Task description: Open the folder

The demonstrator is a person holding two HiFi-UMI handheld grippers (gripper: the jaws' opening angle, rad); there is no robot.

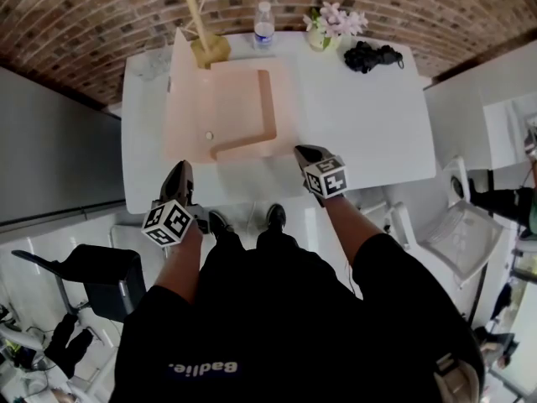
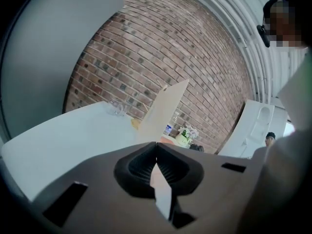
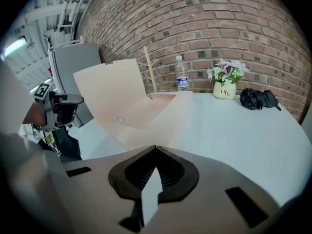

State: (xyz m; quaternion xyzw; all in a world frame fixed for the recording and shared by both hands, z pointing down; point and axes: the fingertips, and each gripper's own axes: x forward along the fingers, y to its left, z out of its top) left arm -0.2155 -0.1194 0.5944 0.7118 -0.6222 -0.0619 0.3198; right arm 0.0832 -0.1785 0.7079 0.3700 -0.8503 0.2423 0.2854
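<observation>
We read "Life" on the white flower pot (image 3: 224, 90) ahead and right of the right gripper (image 3: 155, 148); behind it, the person's black shirt (image 1: 201, 366) seems to say "Badlie".

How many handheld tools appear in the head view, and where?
2. The left tool is over the table's near edge, by the open folder's near left corner; the right tool is by its near right corner. None seems hidden.

Room on the right
The table's (image 1: 369, 133) right half is bare. The folder (image 1: 235, 112) with its raised flap (image 1: 174, 91) blocks the left; glass (image 1: 155, 57), stand (image 1: 210, 49), bottle (image 1: 264, 28), flowers (image 1: 333, 23) and a black bundle (image 1: 372, 55) line the far edge.
</observation>
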